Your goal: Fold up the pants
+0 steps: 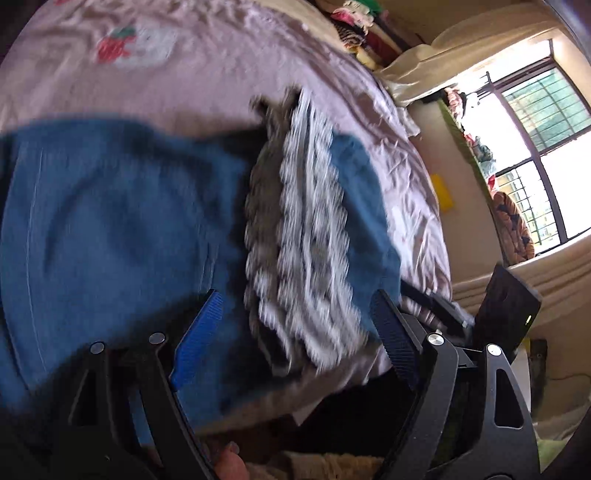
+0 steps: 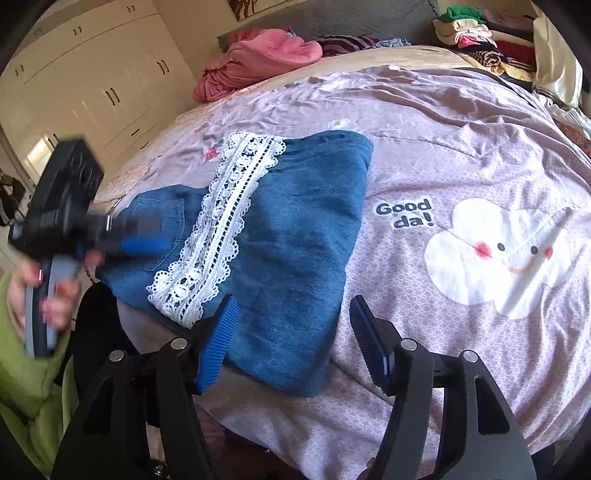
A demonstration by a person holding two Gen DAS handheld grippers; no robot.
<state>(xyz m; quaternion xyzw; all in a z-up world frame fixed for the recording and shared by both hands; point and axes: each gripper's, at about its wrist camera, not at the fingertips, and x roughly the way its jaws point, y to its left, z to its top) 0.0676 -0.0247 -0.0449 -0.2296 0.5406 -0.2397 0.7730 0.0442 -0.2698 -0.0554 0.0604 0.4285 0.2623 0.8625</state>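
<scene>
Between right fingers (image 2: 351, 314): folded pants' (image 2: 295, 236) edge, untouched.

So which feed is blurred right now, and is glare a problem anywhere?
Left wrist view: motion-smeared, the pants and lace trim streaked, the window blown out. Right wrist view: sharp on the pants; only the left claw blurs.

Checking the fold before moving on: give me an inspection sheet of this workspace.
Surface: bed under a wrinkled pink cover with a cloud print.
Job's things: pants, blue denim with a white lace band, folded, lying near the bed's edge.
Clutter: pink garment and clothes pile at the far side.
Grippers: left gripper open, above the pants; right gripper open, empty.
Cables: nothing seen.
Surroundings: wardrobe, barred window.
</scene>
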